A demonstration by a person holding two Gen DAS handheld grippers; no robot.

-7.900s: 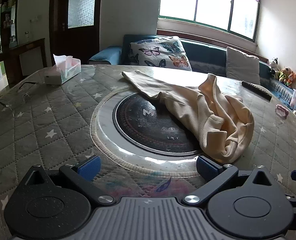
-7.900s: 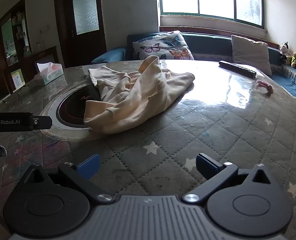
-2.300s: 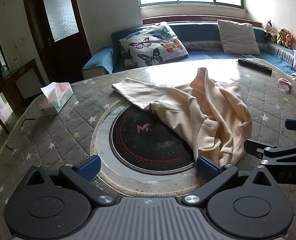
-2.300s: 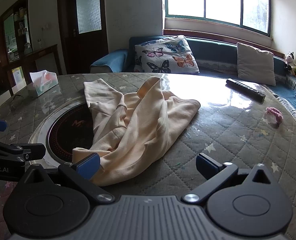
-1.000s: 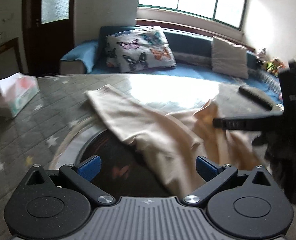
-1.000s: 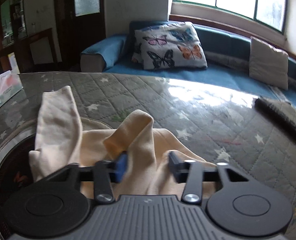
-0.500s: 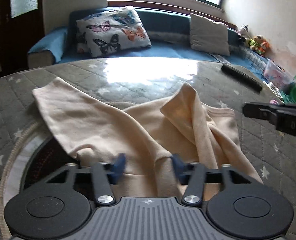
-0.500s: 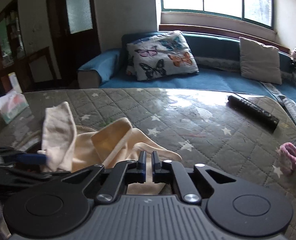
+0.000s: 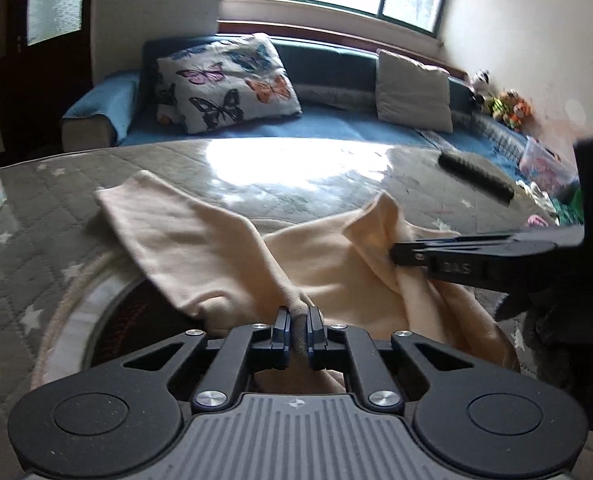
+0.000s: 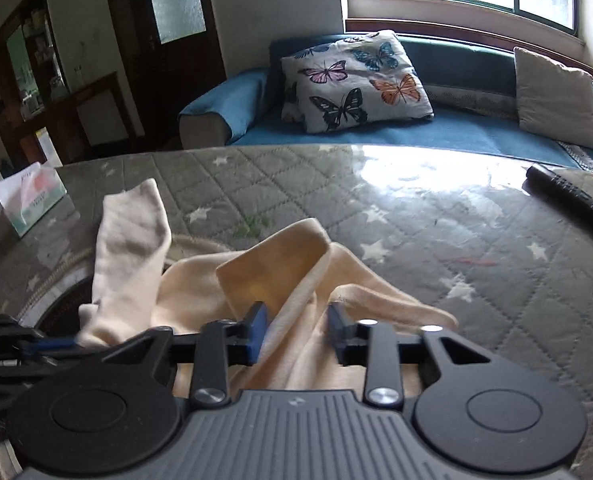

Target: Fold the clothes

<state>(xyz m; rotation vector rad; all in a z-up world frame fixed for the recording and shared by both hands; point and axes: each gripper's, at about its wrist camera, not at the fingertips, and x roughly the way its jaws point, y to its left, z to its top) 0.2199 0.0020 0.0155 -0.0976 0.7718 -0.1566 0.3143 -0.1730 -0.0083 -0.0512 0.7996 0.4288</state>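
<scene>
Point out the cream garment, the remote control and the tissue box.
cream garment (image 9: 200, 248), left wrist view, on the flat sleeve lying across the table.
remote control (image 10: 572, 196), right wrist view, on the middle of its black body.
tissue box (image 10: 30, 200), right wrist view, on its side face.

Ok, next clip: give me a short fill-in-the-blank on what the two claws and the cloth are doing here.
1. The left claw is ___ on a fold of the cream cloth.
2. The right claw is ___, with cloth between its fingers.
3. The black remote lies on the table, ___ from the cloth.
4. The pillow on the sofa is printed with ___.

Missing words: shut; open; apart; butterflies
</scene>
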